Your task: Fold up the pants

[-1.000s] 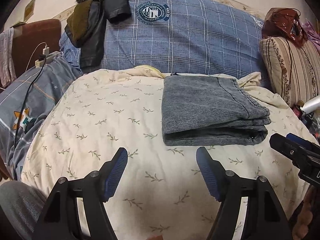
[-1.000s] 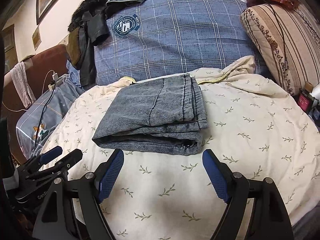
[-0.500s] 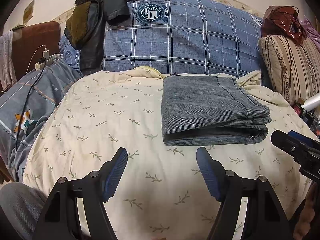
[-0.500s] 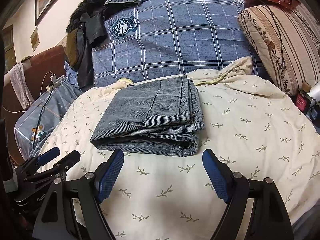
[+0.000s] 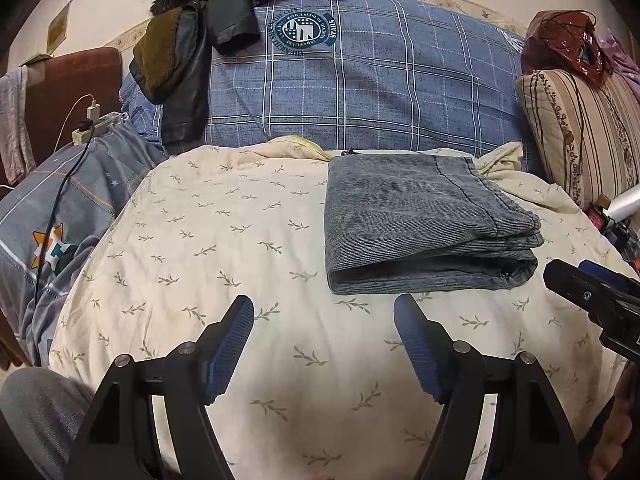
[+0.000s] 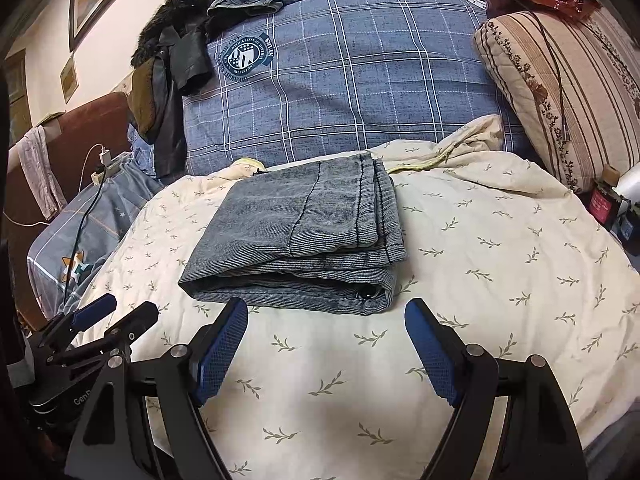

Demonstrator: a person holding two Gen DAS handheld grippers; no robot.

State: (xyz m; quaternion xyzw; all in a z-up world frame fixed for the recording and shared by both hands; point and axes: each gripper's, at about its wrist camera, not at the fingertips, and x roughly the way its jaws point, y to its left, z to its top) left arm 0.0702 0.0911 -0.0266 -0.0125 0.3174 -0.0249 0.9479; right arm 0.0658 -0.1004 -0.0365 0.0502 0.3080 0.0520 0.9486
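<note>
The grey-blue pants [image 5: 420, 220] lie folded in a flat rectangular stack on the cream leaf-print bedspread [image 5: 224, 240]; they also show in the right wrist view [image 6: 304, 240]. My left gripper [image 5: 324, 312] is open and empty, hovering in front of and left of the stack. My right gripper [image 6: 326, 316] is open and empty, just in front of the stack's near edge. Each gripper shows at the side of the other's view, the right gripper at right [image 5: 592, 288] and the left gripper at left [image 6: 108, 316].
A large blue plaid pillow [image 5: 360, 92] stands behind the pants with a dark jacket [image 5: 180, 64] draped on it. A striped beige pillow [image 5: 580, 132] is at the right. A power strip with cables [image 5: 92, 128] lies at the left on a blue quilt.
Both grippers have shifted only slightly; the pants sit a little differently in each view. Nothing was grasped or released.
</note>
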